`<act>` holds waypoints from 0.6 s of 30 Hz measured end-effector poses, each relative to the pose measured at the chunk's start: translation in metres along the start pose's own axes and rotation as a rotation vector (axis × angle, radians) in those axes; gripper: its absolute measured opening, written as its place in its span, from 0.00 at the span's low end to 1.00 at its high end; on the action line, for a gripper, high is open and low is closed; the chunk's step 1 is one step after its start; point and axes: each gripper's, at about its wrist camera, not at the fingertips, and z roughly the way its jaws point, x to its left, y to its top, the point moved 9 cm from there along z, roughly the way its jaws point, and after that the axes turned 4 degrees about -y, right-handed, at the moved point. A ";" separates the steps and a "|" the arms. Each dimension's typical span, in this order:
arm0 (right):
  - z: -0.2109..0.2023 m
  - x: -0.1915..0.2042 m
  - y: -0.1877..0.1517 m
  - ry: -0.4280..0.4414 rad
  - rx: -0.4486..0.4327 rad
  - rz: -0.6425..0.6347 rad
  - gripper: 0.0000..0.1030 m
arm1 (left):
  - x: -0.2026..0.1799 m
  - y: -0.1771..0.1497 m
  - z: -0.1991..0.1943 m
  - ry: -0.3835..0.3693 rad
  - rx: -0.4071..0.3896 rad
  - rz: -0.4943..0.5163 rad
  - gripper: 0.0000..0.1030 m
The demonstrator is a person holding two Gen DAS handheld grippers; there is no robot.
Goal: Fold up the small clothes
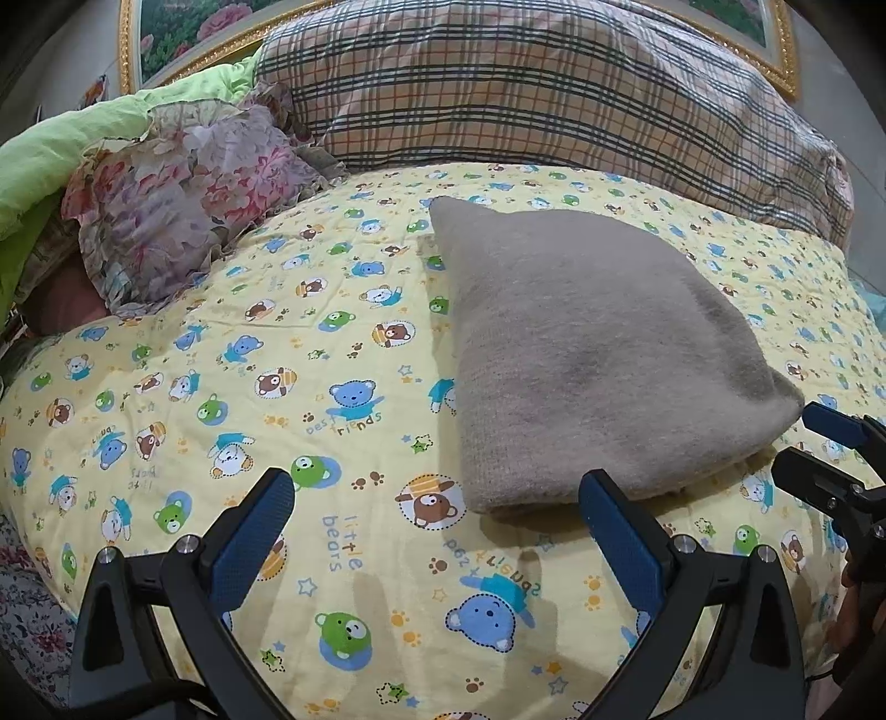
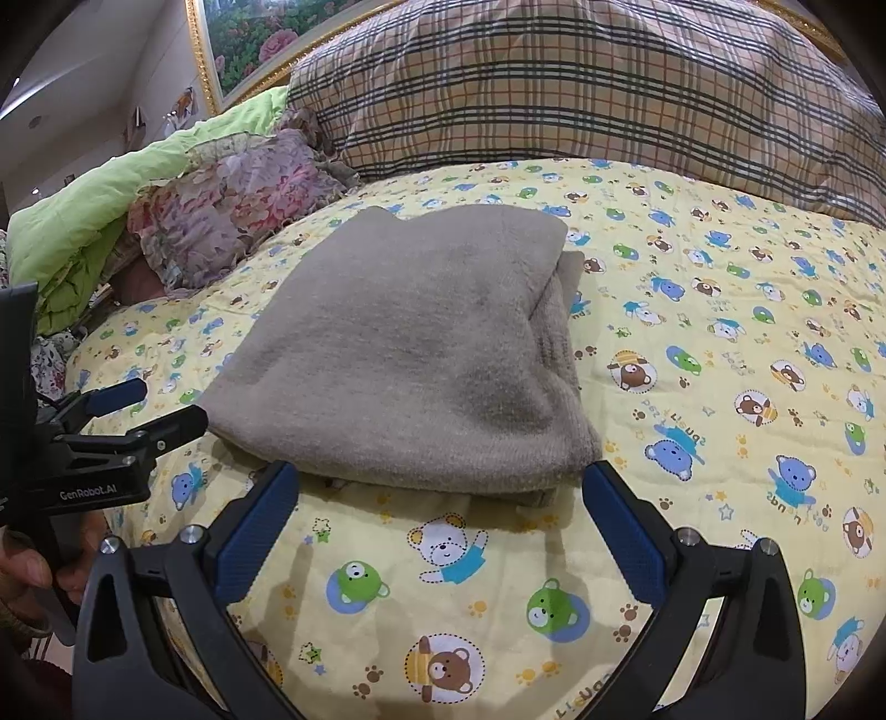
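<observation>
Folded grey garment (image 2: 421,343) lay on bear-print bedsheet (image 2: 692,288), before plaid pillow (image 2: 554,83). Left claw (image 1: 437,518) and right claw (image 2: 440,507) both spread wide, empty, just short of its near edge.

"little bears" on sheet (image 1: 343,545); "GenRobot.AI" on left tongs (image 2: 149,410)

Framed flower picture (image 1: 183,33) cut off by the top edge in both views; only its lower part and gilt frame show. Plaid pillow (image 2: 581,88) runs out of frame far right. Under the floral cushion (image 1: 183,205), a dark reddish shape, unidentifiable. Lower layers of the folded grey garment (image 2: 410,343) hidden beneath the top fold. Hand (image 2: 27,559) at near left only partly visible.
</observation>
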 end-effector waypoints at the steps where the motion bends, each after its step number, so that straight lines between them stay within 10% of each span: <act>1: 0.000 0.001 0.000 0.000 0.000 -0.001 0.99 | 0.000 0.000 -0.001 0.001 -0.001 0.000 1.00; 18: -0.002 0.003 0.002 0.013 -0.004 -0.007 0.99 | -0.002 0.003 -0.007 -0.009 -0.023 -0.010 1.00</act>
